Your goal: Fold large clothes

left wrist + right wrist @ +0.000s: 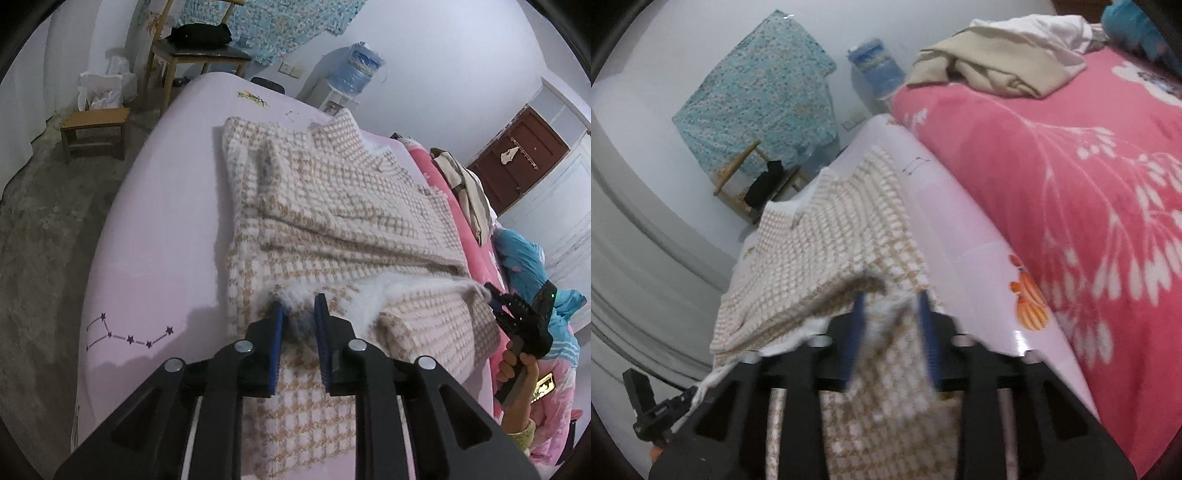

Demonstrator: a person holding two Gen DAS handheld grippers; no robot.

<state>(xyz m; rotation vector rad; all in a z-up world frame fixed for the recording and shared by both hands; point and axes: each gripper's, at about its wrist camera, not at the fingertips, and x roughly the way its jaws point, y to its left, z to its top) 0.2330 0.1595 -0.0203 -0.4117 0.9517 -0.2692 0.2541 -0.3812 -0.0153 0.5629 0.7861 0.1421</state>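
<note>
Beige-and-white checked fleecy garment (332, 206) on pale pink sheet (155, 229), folded, long axis running away from both cameras. Left gripper (298, 314) narrowly parted, right gripper (892, 314) wider; fabric between, unpinched.

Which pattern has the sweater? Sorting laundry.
Beige-and-white checks on the sweater, clearest in the left wrist view.

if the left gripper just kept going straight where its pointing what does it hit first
Most likely the checked sweater itself. The left gripper has its jaws apart right at the fluffy white inside of the folded edge, so it would push into that fold lying on the pink sheet. How much gap remains is hard to judge.
</note>
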